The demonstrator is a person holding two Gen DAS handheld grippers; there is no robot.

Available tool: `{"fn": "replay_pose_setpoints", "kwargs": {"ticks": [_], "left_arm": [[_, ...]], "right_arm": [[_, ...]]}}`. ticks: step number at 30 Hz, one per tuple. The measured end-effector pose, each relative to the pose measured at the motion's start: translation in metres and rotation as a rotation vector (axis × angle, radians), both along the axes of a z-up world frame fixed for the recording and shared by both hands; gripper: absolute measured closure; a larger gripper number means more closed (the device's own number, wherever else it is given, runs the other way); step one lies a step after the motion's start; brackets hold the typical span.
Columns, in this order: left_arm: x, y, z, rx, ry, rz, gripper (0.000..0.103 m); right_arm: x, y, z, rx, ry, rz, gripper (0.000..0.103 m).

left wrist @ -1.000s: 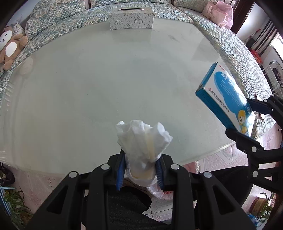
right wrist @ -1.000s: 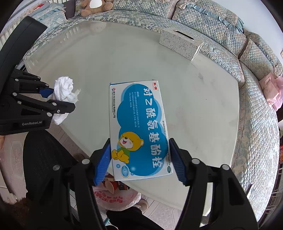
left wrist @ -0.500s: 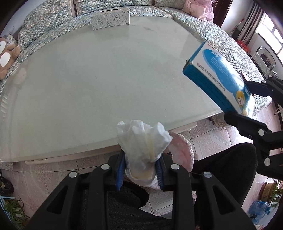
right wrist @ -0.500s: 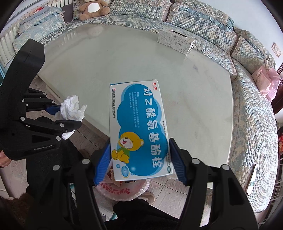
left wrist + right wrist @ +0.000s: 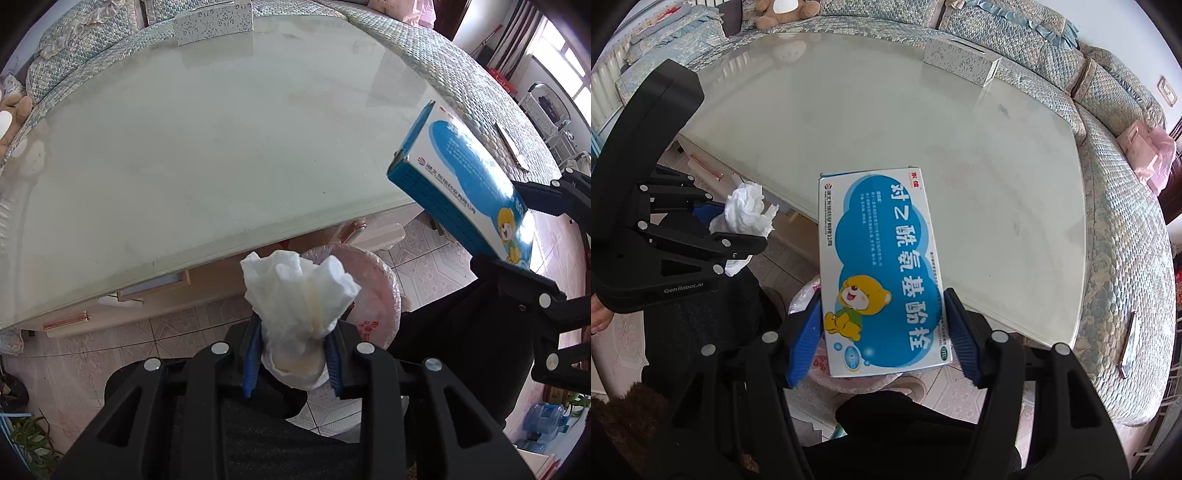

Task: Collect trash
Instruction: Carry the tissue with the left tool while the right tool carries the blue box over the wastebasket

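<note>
My left gripper (image 5: 293,350) is shut on a crumpled white tissue (image 5: 299,299), held off the table's near edge, above a pink bag-lined trash bin (image 5: 373,291) on the floor. My right gripper (image 5: 882,332) is shut on a blue and white medicine box (image 5: 879,266) with a cartoon bear, held above the same bin (image 5: 820,365). The box also shows at the right of the left wrist view (image 5: 465,192). The tissue (image 5: 746,214) and left gripper (image 5: 738,236) show at the left of the right wrist view.
A glass-topped table (image 5: 207,147) lies ahead, with a patterned tissue box (image 5: 213,22) at its far edge. A quilted sofa (image 5: 1123,229) wraps around the table. A teddy bear (image 5: 783,11) sits on it. Tiled floor (image 5: 166,332) lies below.
Both grippers have pulled back from over the table to beyond its near edge, still holding the tissue and the box. The trash bin has come into view below them.
</note>
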State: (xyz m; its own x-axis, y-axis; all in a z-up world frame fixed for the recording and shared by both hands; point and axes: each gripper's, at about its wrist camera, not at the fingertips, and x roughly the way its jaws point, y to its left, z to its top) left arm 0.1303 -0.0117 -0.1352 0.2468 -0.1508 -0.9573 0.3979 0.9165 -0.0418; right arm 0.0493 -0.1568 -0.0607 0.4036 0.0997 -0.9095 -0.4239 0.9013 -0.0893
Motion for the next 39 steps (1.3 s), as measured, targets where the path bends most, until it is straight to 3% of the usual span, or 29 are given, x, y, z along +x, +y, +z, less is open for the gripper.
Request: {"fn": "replay_pose_setpoints", "kwargs": {"ticks": [11, 23, 30, 39], "left_arm": [[-0.016, -0.008, -0.024, -0.011, 0.015, -0.04, 0.074], [-0.018, -0.011, -0.068, -0.045, 0.084, -0.036, 0.074], [-0.018, -0.019, -0.103, -0.029, 0.112, -0.039, 0.074], [-0.018, -0.027, -0.157, -0.021, 0.21, -0.046, 0.074]], "right_arm": [[-0.007, -0.001, -0.02, 0.01, 0.037, -0.002, 0.041], [-0.005, -0.005, -0.068, 0.029, 0.129, -0.025, 0.041], [-0.001, -0.005, -0.097, 0.005, 0.143, -0.037, 0.041], [0.009, -0.003, -0.139, 0.007, 0.214, -0.048, 0.041]]}}
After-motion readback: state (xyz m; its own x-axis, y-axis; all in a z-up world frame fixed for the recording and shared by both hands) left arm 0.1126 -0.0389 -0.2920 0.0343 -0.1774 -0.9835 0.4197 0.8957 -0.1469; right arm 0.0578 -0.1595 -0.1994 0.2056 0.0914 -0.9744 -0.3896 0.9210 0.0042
